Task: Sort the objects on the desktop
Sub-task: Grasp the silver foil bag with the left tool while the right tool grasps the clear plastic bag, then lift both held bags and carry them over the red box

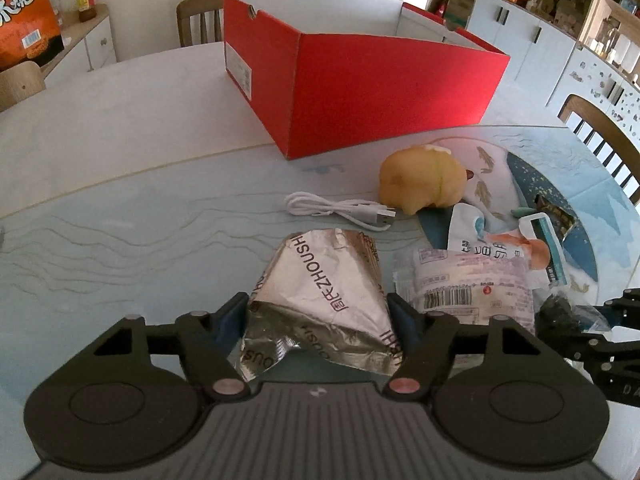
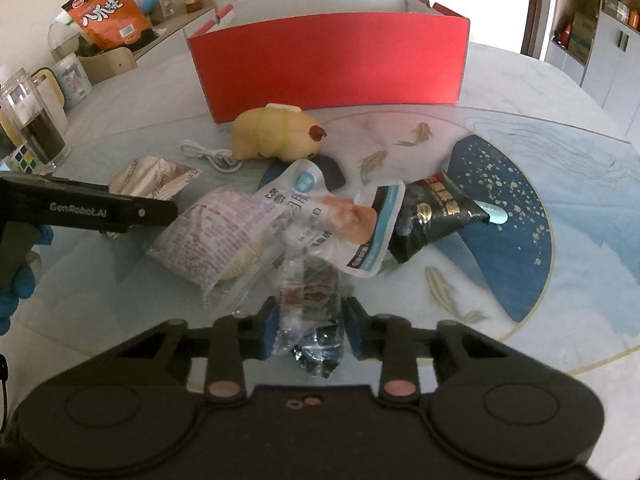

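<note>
My left gripper [image 1: 318, 314] is shut on a crumpled silver foil packet [image 1: 320, 280] lying on the table; both blue pads press its sides. In the right wrist view my right gripper [image 2: 312, 328] is shut on a clear packet with dark contents [image 2: 310, 308]. Beside it lie a clear printed bag [image 2: 224, 236], a white snack pouch [image 2: 320, 216] and a black pouch [image 2: 432, 216]. A yellow plush toy [image 1: 424, 184] and a white USB cable [image 1: 340, 210] lie farther back. Behind them stands an open red box [image 1: 380, 92].
The glass-topped table [image 1: 120, 220] has a blue fish pattern. At its left edge stand a glass jar [image 2: 36, 124], a Rubik's cube [image 2: 22, 160] and an orange snack bag [image 2: 108, 12]. A blue-gloved hand [image 2: 16, 292] holds the left tool. Wooden chairs [image 1: 200, 20] stand around.
</note>
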